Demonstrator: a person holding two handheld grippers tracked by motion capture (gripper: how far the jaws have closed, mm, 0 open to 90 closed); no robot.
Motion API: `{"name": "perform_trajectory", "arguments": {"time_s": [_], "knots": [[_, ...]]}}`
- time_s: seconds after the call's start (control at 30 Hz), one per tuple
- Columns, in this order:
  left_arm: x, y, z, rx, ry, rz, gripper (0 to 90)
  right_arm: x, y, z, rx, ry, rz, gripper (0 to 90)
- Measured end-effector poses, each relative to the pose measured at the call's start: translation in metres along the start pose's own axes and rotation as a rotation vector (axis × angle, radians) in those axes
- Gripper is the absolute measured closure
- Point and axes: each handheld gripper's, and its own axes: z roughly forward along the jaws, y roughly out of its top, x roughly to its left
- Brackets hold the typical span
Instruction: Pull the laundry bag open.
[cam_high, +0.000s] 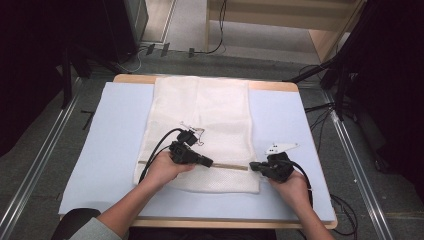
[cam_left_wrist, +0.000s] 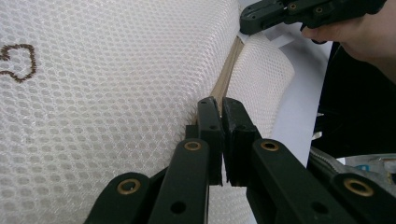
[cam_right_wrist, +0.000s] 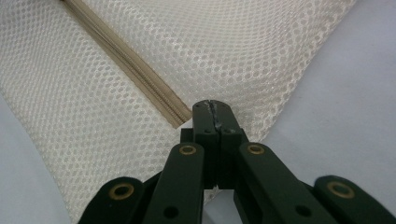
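Your left tool (cam_high: 206, 161) lies over a cream-white mesh laundry bag (cam_high: 200, 115) spread flat on the pale blue mat (cam_high: 115, 130) that covers the counter. Its 2 black jaws are pressed nearly together at the tan zipper (cam_high: 230, 166) that runs across the bag's near end; whether they pinch the zipper's slider or the mesh, you cannot tell. Your right tool (cam_high: 254, 166) sits at the bag's right edge, just past the zipper's end. In the right gripper view its 2 jaws are pressed tight together on the mesh beside the zipper's end (cam_right_wrist: 175, 122). The 2 tools face each other along the zipper line, near but apart. A small brown embroidered mark (cam_left_wrist: 16, 60) shows on the mesh.
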Motion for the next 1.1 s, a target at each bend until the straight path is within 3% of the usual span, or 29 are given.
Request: {"name": "perform_trajectory", "arguments": {"time_s": [0.2,0.33,0.4,0.67,1.1], "knots": [[0.004,-0.002,-0.005,-0.003,-0.007,-0.009,88.9,-0.001,0.0,0.0,0.0,0.005,0.002,90.0],[0.005,-0.005,-0.01,0.009,0.01,-0.005,88.9,-0.001,0.0,0.0,0.0,0.003,0.001,90.0],[0.007,-0.008,-0.014,-0.002,0.002,-0.02,88.9,-0.001,0.0,0.0,0.0,0.005,0.001,90.0],[0.006,-0.012,-0.026,-0.019,0.017,-0.01,88.8,-0.002,0.0,0.0,-0.002,0.008,-0.009,90.0],[0.016,-0.026,-0.044,-0.034,0.025,-0.032,88.9,-0.002,0.0,0.0,-0.002,0.006,-0.006,90.0]]}}
